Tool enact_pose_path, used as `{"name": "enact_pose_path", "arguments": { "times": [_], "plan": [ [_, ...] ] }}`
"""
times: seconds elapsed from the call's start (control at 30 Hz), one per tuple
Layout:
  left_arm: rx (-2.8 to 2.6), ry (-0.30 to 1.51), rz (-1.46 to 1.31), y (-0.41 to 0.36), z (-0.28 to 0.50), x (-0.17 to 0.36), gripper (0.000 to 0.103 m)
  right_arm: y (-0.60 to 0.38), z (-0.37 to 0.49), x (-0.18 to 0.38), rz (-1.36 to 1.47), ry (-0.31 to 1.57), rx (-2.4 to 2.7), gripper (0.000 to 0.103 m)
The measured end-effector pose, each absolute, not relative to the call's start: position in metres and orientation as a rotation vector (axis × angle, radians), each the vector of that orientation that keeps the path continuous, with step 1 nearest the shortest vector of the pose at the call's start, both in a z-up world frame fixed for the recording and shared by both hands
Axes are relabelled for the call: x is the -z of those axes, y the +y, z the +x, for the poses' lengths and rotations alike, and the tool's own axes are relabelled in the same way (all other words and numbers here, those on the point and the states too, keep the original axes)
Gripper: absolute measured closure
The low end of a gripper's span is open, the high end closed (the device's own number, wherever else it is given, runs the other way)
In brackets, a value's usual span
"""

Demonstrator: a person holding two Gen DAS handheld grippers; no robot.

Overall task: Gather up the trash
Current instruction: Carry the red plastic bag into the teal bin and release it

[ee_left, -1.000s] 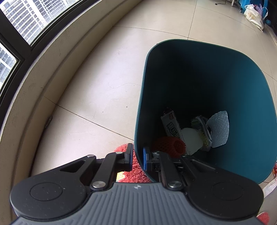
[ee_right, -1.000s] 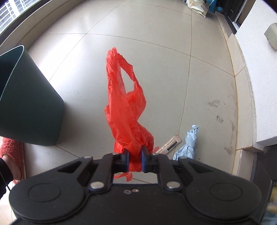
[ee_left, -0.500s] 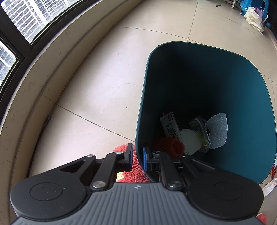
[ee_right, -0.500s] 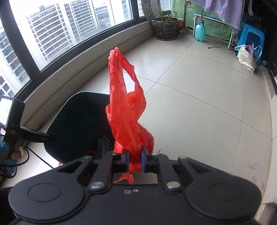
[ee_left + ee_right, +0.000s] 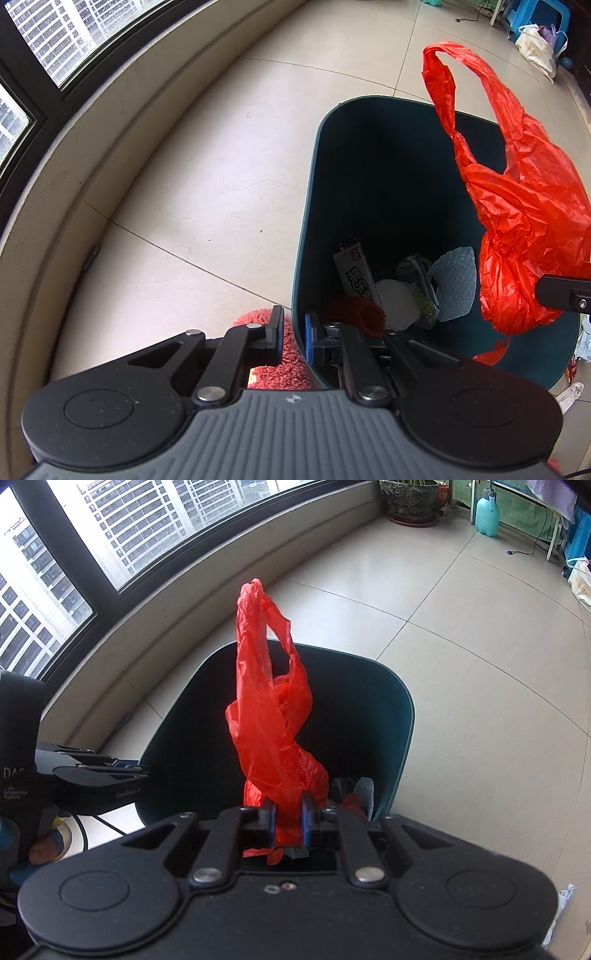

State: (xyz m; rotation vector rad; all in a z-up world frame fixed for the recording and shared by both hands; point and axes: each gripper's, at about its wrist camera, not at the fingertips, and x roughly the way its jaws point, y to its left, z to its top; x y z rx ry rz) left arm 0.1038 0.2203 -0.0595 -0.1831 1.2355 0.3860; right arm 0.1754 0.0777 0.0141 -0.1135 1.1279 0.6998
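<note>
A dark teal trash bin (image 5: 307, 229) stands on the tiled floor. My left gripper (image 5: 293, 332) is shut on its near rim, one finger outside the wall and one inside. A snack wrapper (image 5: 354, 273), bubble wrap (image 5: 454, 284), a red net (image 5: 354, 317) and other scraps lie at the bottom. My right gripper (image 5: 289, 821) is shut on a crumpled red plastic bag (image 5: 273, 731), which hangs over the bin's (image 5: 391, 709) opening. From the left wrist, the red bag (image 5: 524, 206) fills the right side above the bin, with one right fingertip (image 5: 565, 295) at the frame's edge.
A red fluffy slipper (image 5: 273, 369) lies under the left gripper beside the bin. A curved window ledge (image 5: 110, 155) runs along the left. Loose litter (image 5: 583, 343) lies right of the bin. A plant pot (image 5: 413, 498) and a blue spray bottle (image 5: 487, 513) stand far off.
My right gripper has swung with the red bag from the open floor to above the bin, so the bag now shows in the left wrist view. The left gripper has kept its hold on the rim.
</note>
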Motion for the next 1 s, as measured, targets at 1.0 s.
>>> {"name": "enact_pose_path", "arguments": {
  "times": [1.0],
  "plan": [
    [-0.379, 1.235, -0.175, 0.220, 0.102, 0.060, 0.092, 0.061, 0.162, -0.016, -0.106, 1.144, -0.717, 0.052]
  ]
}}
